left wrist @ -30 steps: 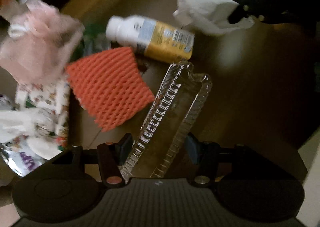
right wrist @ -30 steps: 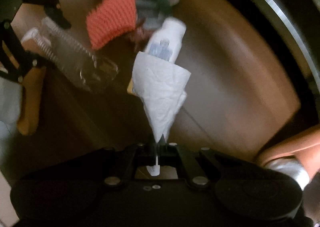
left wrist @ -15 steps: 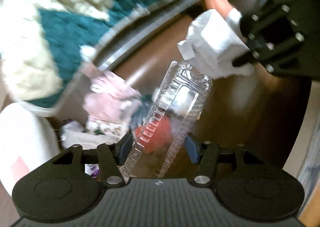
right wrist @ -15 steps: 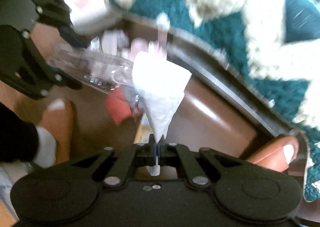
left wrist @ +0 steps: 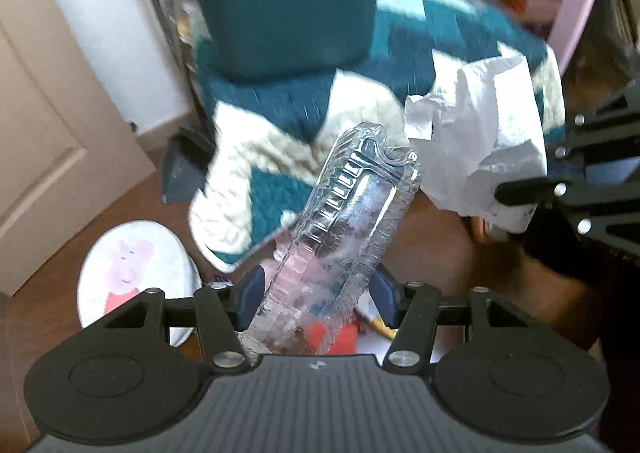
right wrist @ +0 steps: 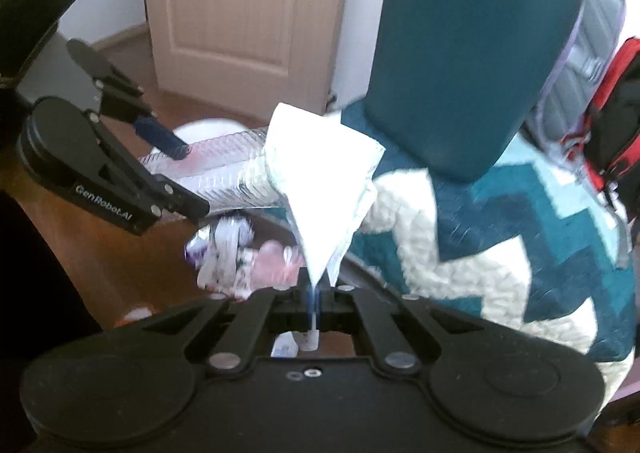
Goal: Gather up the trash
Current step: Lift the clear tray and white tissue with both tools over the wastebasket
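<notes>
In the left wrist view, the left gripper [left wrist: 316, 293] clamps a clear tray [left wrist: 340, 237] whose long axis runs toward 1 o'clock; the tissue [left wrist: 476, 141] hangs at 2 o'clock, just beside its far end. In the right wrist view, the right gripper [right wrist: 316, 293] pinches the tissue [right wrist: 320, 189] by its tip at 12 o'clock, jaws fully closed, and the tray [right wrist: 224, 177] lies at 10 o'clock, above the remaining trash [right wrist: 240, 253].

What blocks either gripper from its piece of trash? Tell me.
Nothing visible. The left gripper already clamps the clear plastic container between its pads. The right gripper is shut on the tip of the white tissue. No bin is in view, so that path cannot be judged.
</notes>
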